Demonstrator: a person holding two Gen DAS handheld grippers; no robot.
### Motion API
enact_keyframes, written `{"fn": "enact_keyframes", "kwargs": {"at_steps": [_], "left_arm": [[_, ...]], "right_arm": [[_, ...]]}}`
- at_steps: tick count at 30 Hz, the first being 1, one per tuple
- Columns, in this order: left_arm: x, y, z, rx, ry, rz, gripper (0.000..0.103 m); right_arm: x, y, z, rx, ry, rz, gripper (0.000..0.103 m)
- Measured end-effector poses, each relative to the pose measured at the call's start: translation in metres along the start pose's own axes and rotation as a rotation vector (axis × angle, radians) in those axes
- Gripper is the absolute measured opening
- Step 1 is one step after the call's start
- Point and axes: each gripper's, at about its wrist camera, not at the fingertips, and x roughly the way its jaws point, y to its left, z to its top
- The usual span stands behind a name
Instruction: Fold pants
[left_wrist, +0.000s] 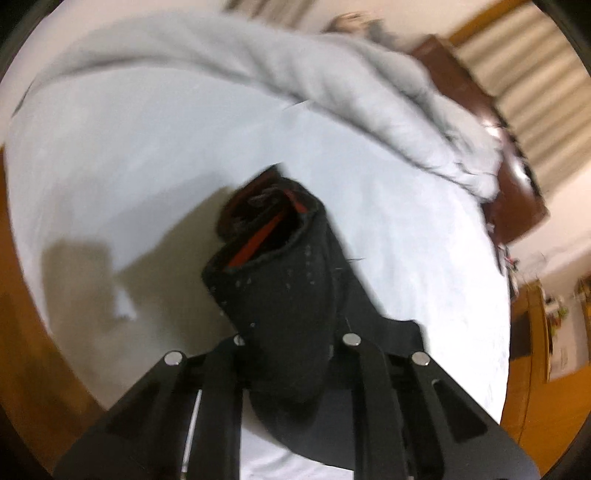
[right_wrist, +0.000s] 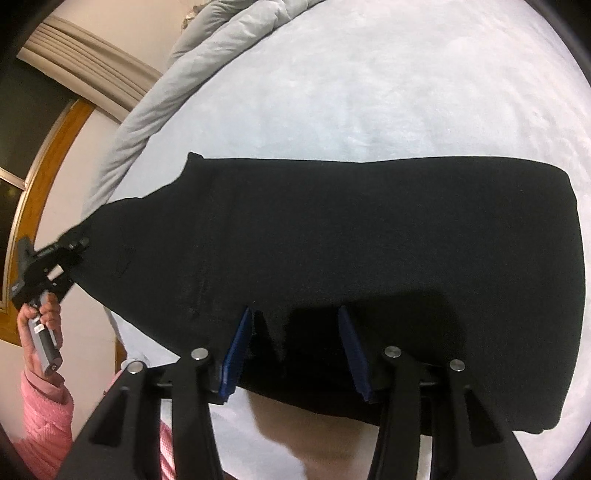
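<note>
Black pants (right_wrist: 351, 229) lie spread across the white bed sheet (right_wrist: 406, 92). Their left corner is pulled up off the bed by my left gripper (right_wrist: 70, 247), held by a hand (right_wrist: 40, 325) in a pink sleeve. In the left wrist view that gripper (left_wrist: 291, 332) is shut on a bunch of the black pants (left_wrist: 280, 288), whose red inner strip shows; the fingertips are hidden by cloth. My right gripper (right_wrist: 295, 350) stands over the near edge of the pants, its blue pads (right_wrist: 236, 354) apart, with a flap of fabric between them and not pinched.
A rumpled grey duvet (left_wrist: 332, 81) runs along the far side of the bed, also seen as the duvet (right_wrist: 155, 107) at the upper left. A brown headboard (left_wrist: 480, 110) and striped curtains stand behind it. Wooden furniture (left_wrist: 535, 332) sits to the right.
</note>
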Motion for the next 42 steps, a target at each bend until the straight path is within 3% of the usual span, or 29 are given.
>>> {"fn": "enact_keyframes", "kwargs": {"at_steps": [6,9,14,18,19,20,21,23,26,29,33,35,40,42], "left_arm": [[-0.017,-0.091,-0.031,0.3,-0.033,-0.101,0.013],[-0.012,-0.131,-0.06,0.434,0.018,-0.142,0.015],[0.012,-0.168,-0.108,0.572,0.13,-0.178,0.02],[0.036,-0.185,-0.146,0.691,0.25,-0.174,0.032],[0.041,-0.188,-0.155,0.731,0.291,-0.181,0.039],[0.045,-0.187,-0.162,0.753,0.335,-0.201,0.052],[0.048,-0.188,-0.171,0.762,0.406,-0.243,0.06],[0.045,-0.184,-0.176,0.754,0.462,-0.306,0.061],[0.032,-0.167,-0.159,0.699,0.406,-0.329,0.067],[0.025,-0.138,-0.127,0.596,0.312,-0.284,0.07],[0.036,-0.104,-0.093,0.466,0.253,-0.169,0.07],[0.045,-0.095,-0.087,0.431,0.253,-0.149,0.07],[0.069,-0.093,-0.094,0.416,0.314,-0.141,0.07],[0.077,-0.092,-0.097,0.418,0.338,-0.135,0.073]], "right_arm": [[-0.021,-0.003,-0.003,0.012,-0.037,0.009,0.055],[-0.03,-0.013,-0.002,0.023,-0.054,-0.012,0.056],[-0.035,-0.03,0.0,0.059,-0.069,-0.004,0.056],[-0.032,-0.035,0.003,0.073,-0.07,0.011,0.056],[-0.031,-0.035,0.003,0.075,-0.07,0.01,0.056],[-0.03,-0.036,0.004,0.075,-0.07,0.01,0.056],[-0.029,-0.035,0.005,0.074,-0.07,0.008,0.056],[-0.029,-0.034,0.006,0.073,-0.07,0.003,0.056],[-0.031,-0.03,0.007,0.07,-0.074,0.004,0.057],[-0.034,-0.019,0.009,0.057,-0.078,0.045,0.058],[-0.035,0.02,0.018,-0.034,-0.08,0.121,0.058],[-0.029,0.037,0.024,-0.069,-0.068,0.155,0.063],[-0.002,0.066,0.043,-0.125,-0.025,0.156,0.063],[0.004,0.074,0.046,-0.14,-0.017,0.182,0.055]]}}
